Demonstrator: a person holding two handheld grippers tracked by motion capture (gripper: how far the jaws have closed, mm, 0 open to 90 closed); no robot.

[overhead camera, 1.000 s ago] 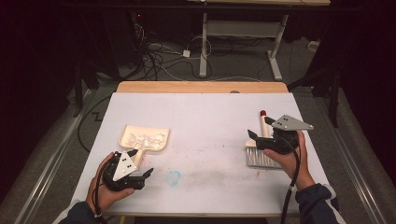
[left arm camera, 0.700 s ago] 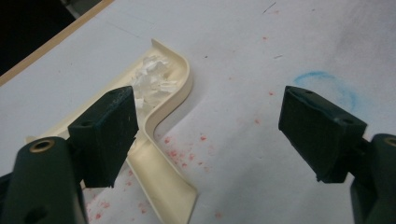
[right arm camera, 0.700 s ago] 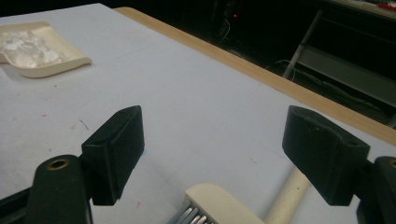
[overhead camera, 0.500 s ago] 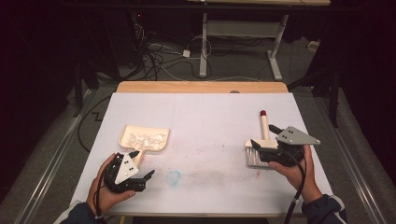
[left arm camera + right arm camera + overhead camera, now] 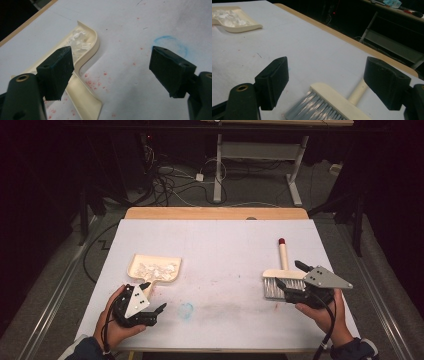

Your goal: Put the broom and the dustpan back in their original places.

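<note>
A cream dustpan [image 5: 154,269] holding white crumpled bits lies at the table's near left, and it is also in the left gripper view [image 5: 85,47] and the right gripper view [image 5: 234,21]. My left gripper [image 5: 154,296] is open just in front of the dustpan's handle, and its jaws [image 5: 112,72] hold nothing. A cream brush [image 5: 280,275] with grey bristles and a red-tipped handle lies flat at the near right. My right gripper [image 5: 289,274] is open at the brush head [image 5: 329,100], with its jaws wide apart on either side and not touching it.
A blue ring mark [image 5: 186,310] and red specks stain the white table top [image 5: 220,250] between the two hands. A wooden strip [image 5: 215,213] edges the far side. Beyond it are cables and desk legs [image 5: 218,165] on a dark floor.
My right gripper has drawn back toward the near edge, which uncovers the brush handle. The brush now lies still on the table. The left gripper has barely moved.
</note>
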